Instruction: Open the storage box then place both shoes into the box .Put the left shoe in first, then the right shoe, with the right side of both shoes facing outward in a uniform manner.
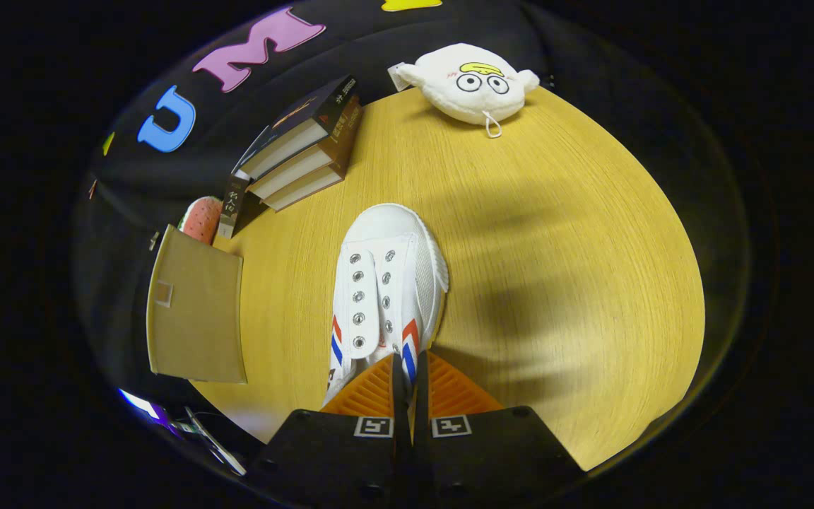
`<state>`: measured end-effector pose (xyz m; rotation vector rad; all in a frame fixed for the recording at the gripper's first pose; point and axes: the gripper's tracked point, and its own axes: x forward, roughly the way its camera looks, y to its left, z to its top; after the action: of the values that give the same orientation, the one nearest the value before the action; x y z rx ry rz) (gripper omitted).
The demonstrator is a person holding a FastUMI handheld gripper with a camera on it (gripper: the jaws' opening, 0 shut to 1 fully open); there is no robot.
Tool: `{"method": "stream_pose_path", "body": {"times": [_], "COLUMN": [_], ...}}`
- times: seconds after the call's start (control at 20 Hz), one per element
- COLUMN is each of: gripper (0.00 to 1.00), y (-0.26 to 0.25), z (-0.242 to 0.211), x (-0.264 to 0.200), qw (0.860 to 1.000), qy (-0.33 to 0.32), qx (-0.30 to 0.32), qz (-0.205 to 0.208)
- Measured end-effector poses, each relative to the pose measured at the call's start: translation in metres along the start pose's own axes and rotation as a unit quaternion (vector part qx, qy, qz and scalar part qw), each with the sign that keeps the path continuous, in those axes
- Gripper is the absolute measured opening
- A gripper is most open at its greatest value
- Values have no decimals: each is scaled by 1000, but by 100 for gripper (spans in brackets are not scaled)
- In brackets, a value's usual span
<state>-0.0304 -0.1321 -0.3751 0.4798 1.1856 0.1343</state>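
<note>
The gripper [407, 367] has its two fingers drawn close together, pinching the side wall at the heel opening of a white canvas sneaker with red and blue side stripes and metal eyelets [386, 290]; a thin strip of the shoe's collar sits between the pads, so the jaws are closed on the shoe. The sneaker points away from the fingers, toe toward the far side of the table, its lace-less tongue facing up. Beyond the toe and well apart lies a white plush toy with cartoon eyes and a yellow beak-like mark [469, 83], resting at the far edge of the surface. To the left of the shoe's toe, a stack of three dark-covered books [304, 145] sits at an angle, with a smaller dark book [232, 206] standing beside it. Nearer on the left is a tan cardboard-coloured flap or box panel [195, 311], and a red, seeded strawberry-like object [202, 219] peeks out behind it. Everything rests on a round yellow wood-grain table [555, 268], which lies bare around the shoe's right side, with soft shadows across it. Black cloth [131, 191] backs the table.
</note>
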Motion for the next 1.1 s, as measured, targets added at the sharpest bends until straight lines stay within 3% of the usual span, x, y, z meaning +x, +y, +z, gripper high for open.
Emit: {"method": "stream_pose_path", "body": {"times": [0.35,0.65,0.75,0.95,1.1], "gripper": [5,5,18,23,33], "y": [16,-6,-2,2,-7], "z": [4,-8,-9,-7,-5], "x": [-22,-2,4,0,3], "qw": [998,998,998,999,998], "qy": [-20,-27,-23,-11,-2], "qx": [51,14,-9,-23,-38], "qz": [29,-59,-61,-41,-46]}}
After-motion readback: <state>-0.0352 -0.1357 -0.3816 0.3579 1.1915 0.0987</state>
